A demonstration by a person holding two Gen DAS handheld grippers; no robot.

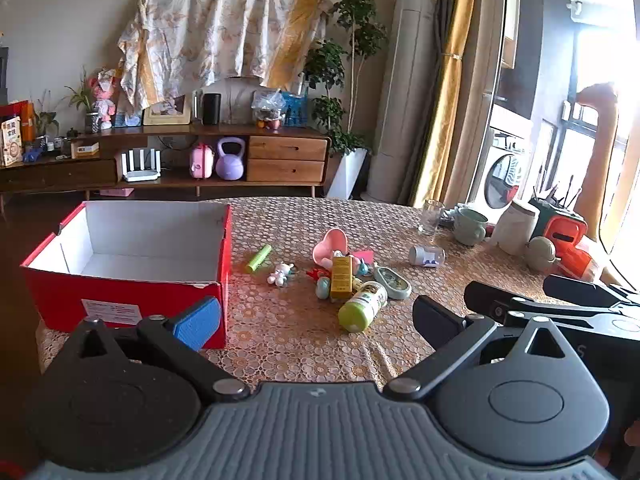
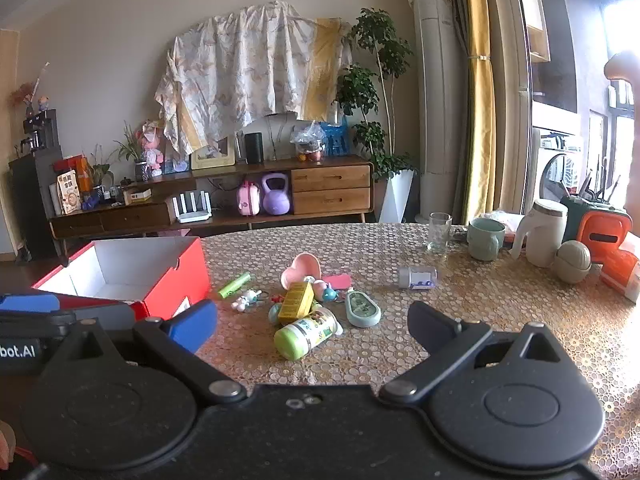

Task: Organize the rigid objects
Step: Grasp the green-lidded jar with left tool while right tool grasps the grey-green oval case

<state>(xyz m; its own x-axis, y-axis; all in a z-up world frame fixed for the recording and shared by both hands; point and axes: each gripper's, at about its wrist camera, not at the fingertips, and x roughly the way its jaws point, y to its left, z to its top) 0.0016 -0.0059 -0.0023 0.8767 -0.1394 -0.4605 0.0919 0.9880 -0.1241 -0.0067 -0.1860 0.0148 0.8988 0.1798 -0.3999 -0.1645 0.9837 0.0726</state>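
Note:
An empty red box (image 1: 132, 296) (image 2: 168, 276) with a white inside stands at the table's left. To its right lies a heap of small items: a green-capped bottle (image 1: 362, 306) (image 2: 308, 332), a yellow carton (image 1: 341, 276) (image 2: 296, 299), a pink heart-shaped dish (image 1: 330, 242) (image 2: 300, 268), a green tube (image 1: 258, 258) (image 2: 234, 285), a white toy figure (image 1: 280, 274) (image 2: 248, 299) and a pale green oval case (image 1: 394, 282) (image 2: 362, 309). My left gripper (image 1: 320, 320) is open and empty, short of the heap. My right gripper (image 2: 314, 320) is open too, and the bottle shows between its fingers without touching them.
A small clear jar (image 1: 426, 256) (image 2: 416, 277) lies on its side further right. A glass (image 2: 439, 232), a green mug (image 2: 485, 238), a white jug (image 2: 540, 232) and an orange container (image 2: 604, 236) crowd the table's far right. A sideboard (image 2: 224, 200) stands behind.

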